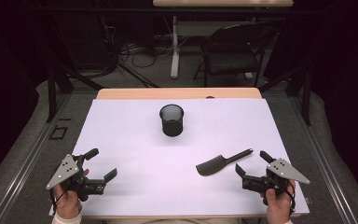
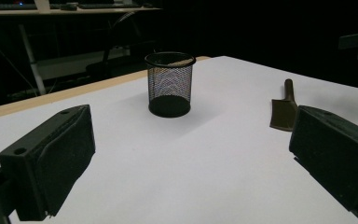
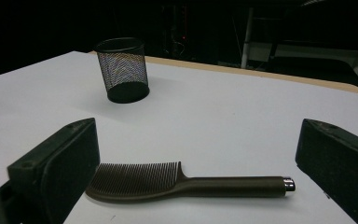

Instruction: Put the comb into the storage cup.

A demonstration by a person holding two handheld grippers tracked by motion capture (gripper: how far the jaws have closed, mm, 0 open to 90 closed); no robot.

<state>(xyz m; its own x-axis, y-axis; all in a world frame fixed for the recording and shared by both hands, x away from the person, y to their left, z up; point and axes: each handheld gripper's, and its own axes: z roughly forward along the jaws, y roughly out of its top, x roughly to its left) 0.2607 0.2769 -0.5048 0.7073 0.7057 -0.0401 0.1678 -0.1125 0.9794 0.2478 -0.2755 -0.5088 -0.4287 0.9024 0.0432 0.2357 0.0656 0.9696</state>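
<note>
A black mesh cup [image 1: 172,120] stands upright on the white table top [image 1: 130,135], toward the back middle; it shows too as the mesh cup [image 2: 169,84] and the mesh cup [image 3: 122,70]. A dark comb [image 1: 223,163] lies flat at the front right, handle pointing right and away. My right gripper [image 1: 253,163] is open just right of the comb's handle; in the right gripper view the comb [image 3: 186,184] lies a little ahead of the wide jaws. My left gripper [image 1: 101,163] is open at the front left, nothing between its jaws, facing the cup, with the comb [image 2: 283,106] to the right.
The white sheet covers a wooden table whose far edge [image 1: 177,93] shows. Beyond it stand a black folding chair [image 1: 233,51], a table leg [image 1: 174,46] and cables on the floor. Dark surroundings flank both sides.
</note>
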